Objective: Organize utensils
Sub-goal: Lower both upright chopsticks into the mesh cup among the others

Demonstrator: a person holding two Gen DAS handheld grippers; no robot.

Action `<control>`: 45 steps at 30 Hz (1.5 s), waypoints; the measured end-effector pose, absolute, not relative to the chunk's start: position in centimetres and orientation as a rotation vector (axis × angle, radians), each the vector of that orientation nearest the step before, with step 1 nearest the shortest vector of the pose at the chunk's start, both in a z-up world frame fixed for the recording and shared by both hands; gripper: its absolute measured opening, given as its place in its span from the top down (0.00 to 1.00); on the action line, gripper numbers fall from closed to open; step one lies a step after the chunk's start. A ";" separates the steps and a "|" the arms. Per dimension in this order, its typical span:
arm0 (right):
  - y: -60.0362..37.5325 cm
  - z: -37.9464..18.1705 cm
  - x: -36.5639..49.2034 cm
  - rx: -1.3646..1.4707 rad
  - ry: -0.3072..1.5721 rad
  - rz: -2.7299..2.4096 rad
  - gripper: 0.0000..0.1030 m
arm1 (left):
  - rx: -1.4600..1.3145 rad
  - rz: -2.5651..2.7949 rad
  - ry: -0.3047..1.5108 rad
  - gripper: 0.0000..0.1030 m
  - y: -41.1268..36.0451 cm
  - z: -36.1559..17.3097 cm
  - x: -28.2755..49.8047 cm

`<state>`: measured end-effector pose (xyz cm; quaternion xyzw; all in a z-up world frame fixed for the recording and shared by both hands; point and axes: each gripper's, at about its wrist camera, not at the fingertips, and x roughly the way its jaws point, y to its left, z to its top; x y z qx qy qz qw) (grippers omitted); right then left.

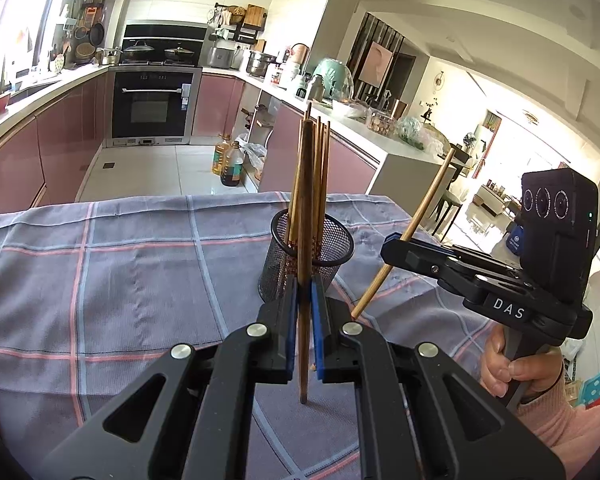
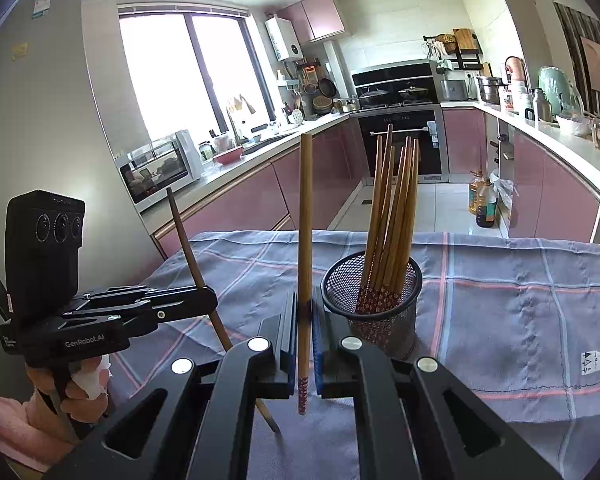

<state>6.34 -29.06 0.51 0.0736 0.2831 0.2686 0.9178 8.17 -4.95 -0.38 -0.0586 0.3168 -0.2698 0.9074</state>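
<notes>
Each claw is closed on one chopstick: the left claw (image 1: 304, 300) holds its chopstick (image 1: 305, 184) nearly upright, directly before the mesh cup (image 1: 332, 256) on the counter (image 1: 120, 260). The right claw (image 2: 305, 320) has the cup just to its right.

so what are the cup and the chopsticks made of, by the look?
Cup: black metal wire mesh, matte; you can see through its wall. Chopsticks: likely wood or bamboo, brown and smooth, with red patterned ends, including the one in each gripper.
</notes>
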 end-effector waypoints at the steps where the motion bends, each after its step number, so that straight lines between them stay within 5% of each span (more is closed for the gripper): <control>1: -29.1 0.6 6.3 0.150 0.580 0.552 0.94 | -0.122 -0.558 0.652 0.93 -5.0 -0.3 8.2; 45: -29.0 2.0 7.1 0.137 0.538 0.539 0.94 | -0.114 -0.561 0.597 0.93 -5.2 1.6 8.3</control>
